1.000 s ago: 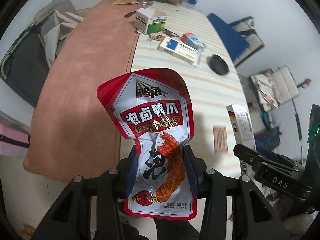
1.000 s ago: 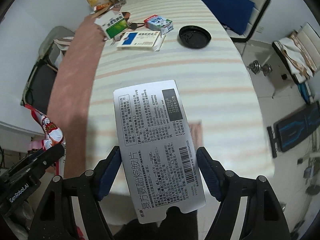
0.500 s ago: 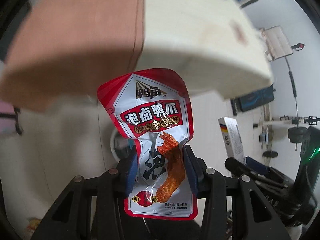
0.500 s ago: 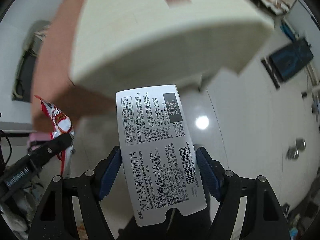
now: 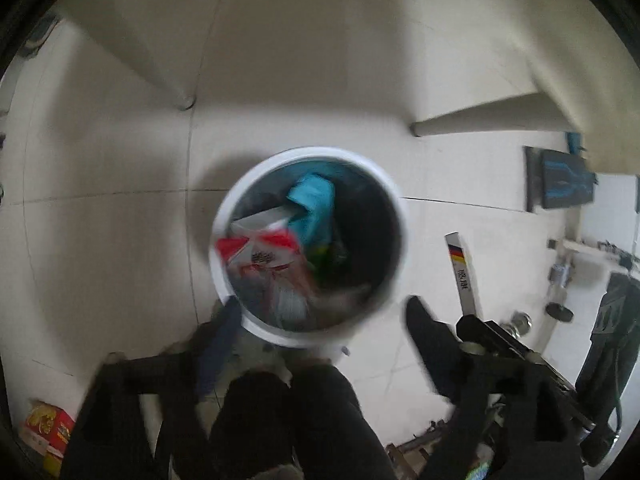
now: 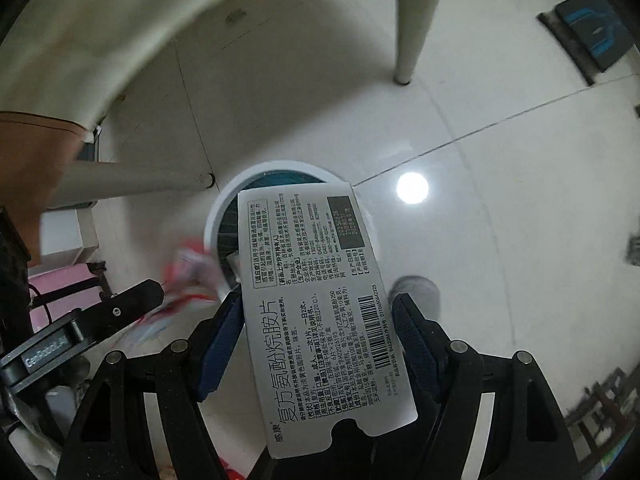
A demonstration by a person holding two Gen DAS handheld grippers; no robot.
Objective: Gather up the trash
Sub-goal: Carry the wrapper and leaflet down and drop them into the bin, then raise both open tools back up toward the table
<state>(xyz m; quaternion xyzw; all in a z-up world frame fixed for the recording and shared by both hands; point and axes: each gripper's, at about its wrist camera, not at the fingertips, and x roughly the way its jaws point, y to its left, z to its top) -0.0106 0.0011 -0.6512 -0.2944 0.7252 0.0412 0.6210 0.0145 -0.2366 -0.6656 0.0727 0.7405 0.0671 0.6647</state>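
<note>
A white round trash bin [image 5: 376, 184] stands on the floor under the table. The red and white snack packet [image 5: 264, 256] lies blurred inside it among other trash. My left gripper [image 5: 324, 344] is open and empty just above the bin's near rim. My right gripper [image 6: 320, 332] is shut on a white medicine box [image 6: 320, 308] and holds it over the bin [image 6: 224, 208]. The box also shows in the left wrist view [image 5: 460, 272]. The packet appears as a red blur [image 6: 192, 276] at the bin's left edge in the right wrist view.
White table legs [image 5: 176, 92] [image 6: 408, 20] stand on the tiled floor around the bin. The table's underside [image 6: 100, 40] is overhead. A red and yellow box [image 5: 48, 432] lies on the floor at lower left. A dark mat [image 5: 560, 184] lies to the right.
Both grippers swung down from the tabletop to the bin under the table. My left gripper opened and the snack packet dropped into the bin. The right gripper still holds the medicine box.
</note>
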